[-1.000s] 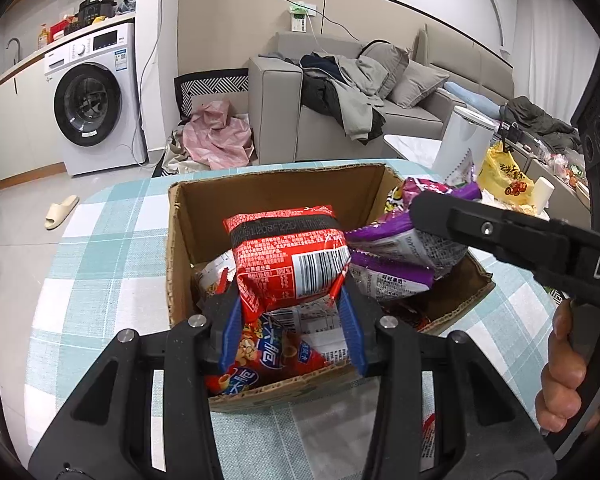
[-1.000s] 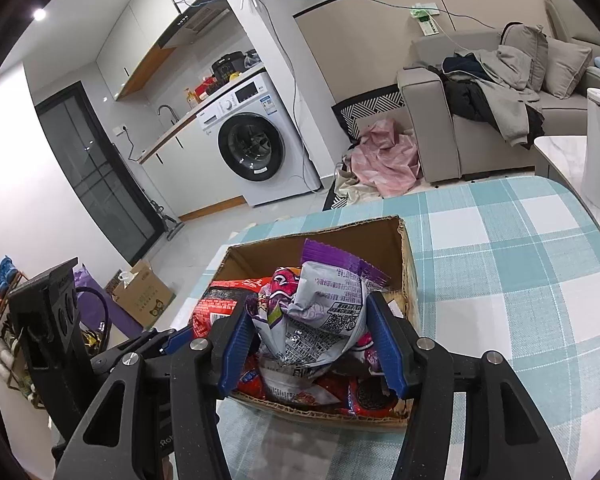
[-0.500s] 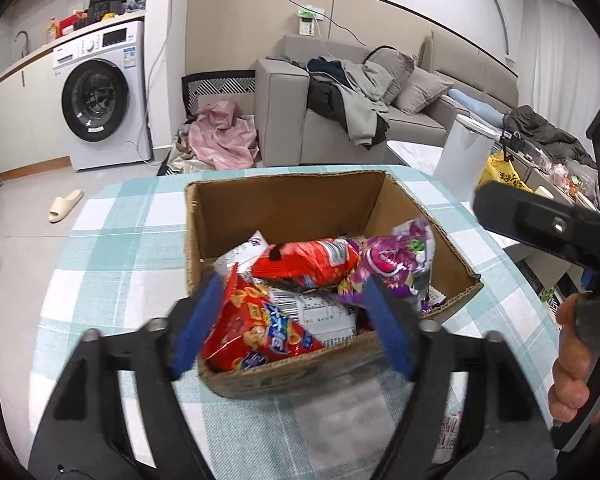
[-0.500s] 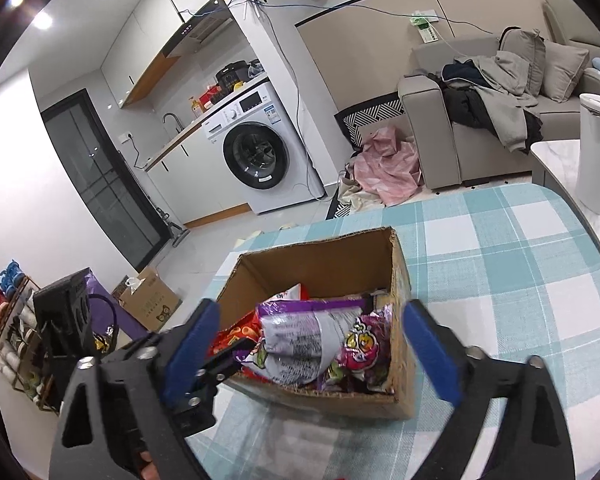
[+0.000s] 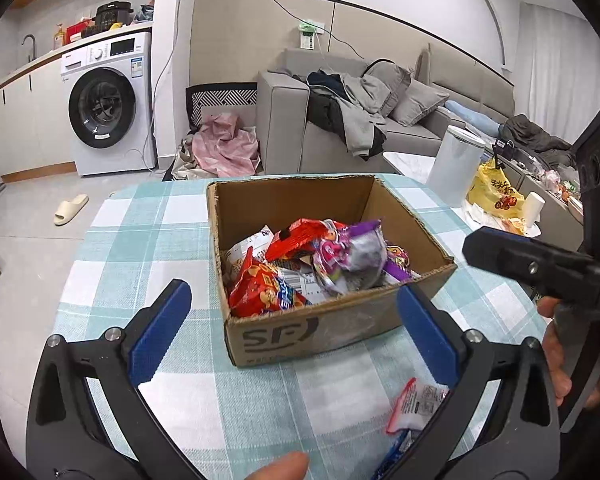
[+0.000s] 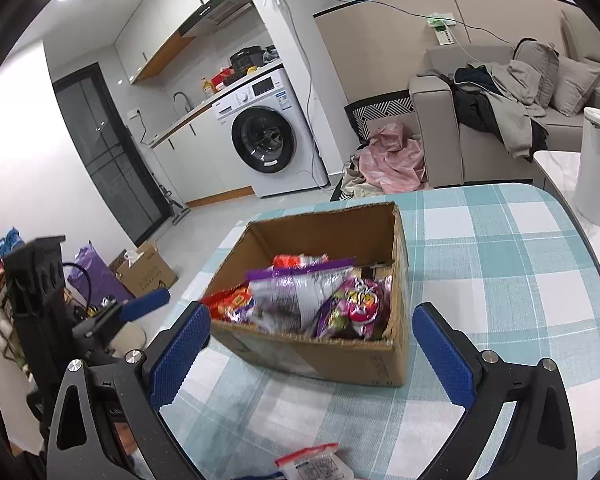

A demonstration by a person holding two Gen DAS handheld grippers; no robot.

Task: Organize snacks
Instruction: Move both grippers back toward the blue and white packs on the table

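Your left gripper (image 5: 294,328) and right gripper (image 6: 310,344) have both just been opening; their jaws stand wide apart with nothing between the pads. The snack packets (image 5: 320,264) lie heaped in the cardboard box (image 5: 300,334) on the checked tablecloth (image 5: 140,248). One loose sachet (image 5: 414,404) lies on the cloth just nearer you than the box. Bare cloth surrounds the box's other sides.

A brown cardboard box (image 5: 320,332) is sitting on a teal-and-white checked tablecloth (image 5: 140,240), showing red snack bags (image 5: 260,288) and purple snack bags (image 6: 296,292). Blue pads (image 6: 440,356) are lining black grippers, and a pink cloth (image 6: 392,164) is lying by the white washing machine (image 5: 108,108).
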